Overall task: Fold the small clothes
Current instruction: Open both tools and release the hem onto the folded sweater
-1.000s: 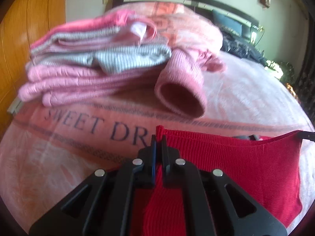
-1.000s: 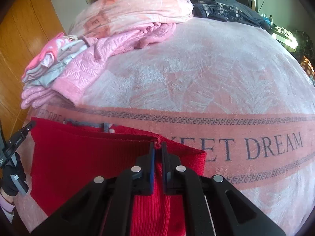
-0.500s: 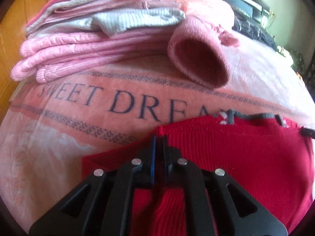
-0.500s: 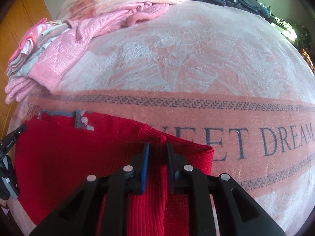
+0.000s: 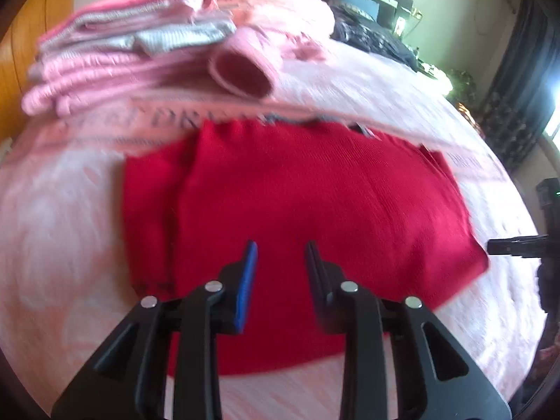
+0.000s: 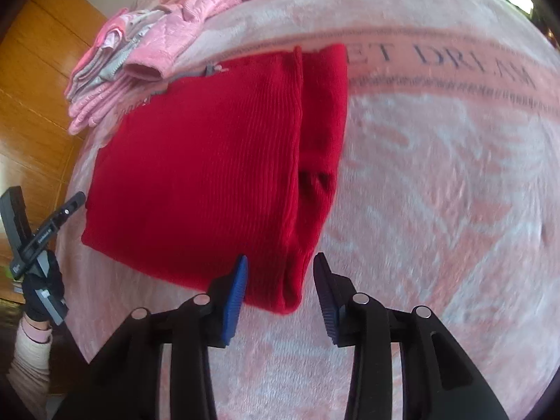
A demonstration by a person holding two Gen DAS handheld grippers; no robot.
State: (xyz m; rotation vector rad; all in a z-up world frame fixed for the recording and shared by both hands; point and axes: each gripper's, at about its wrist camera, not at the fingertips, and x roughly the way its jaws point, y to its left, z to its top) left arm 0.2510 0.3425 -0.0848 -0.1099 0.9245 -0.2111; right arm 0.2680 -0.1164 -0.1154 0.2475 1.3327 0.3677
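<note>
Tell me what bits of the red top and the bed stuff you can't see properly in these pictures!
- Red top: its near edge hides behind the left gripper in the left wrist view.
- Blanket lettering: smeared by blur in the left wrist view; partly covered by the red top in the right wrist view.
- Pink folded pile: blurred, so single garments cannot be counted.
- Dark clothes far back: too small and blurred to identify.

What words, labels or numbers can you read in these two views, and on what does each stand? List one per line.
"ET DREAM": dark letters on the pink band of the blanket, right wrist view; the start is hidden by the red garment.
Blurred lettering on the same band, left wrist view, behind the red garment: too smeared to read.
Small white print on the left gripper, seen from the right wrist: too small to read.
</note>
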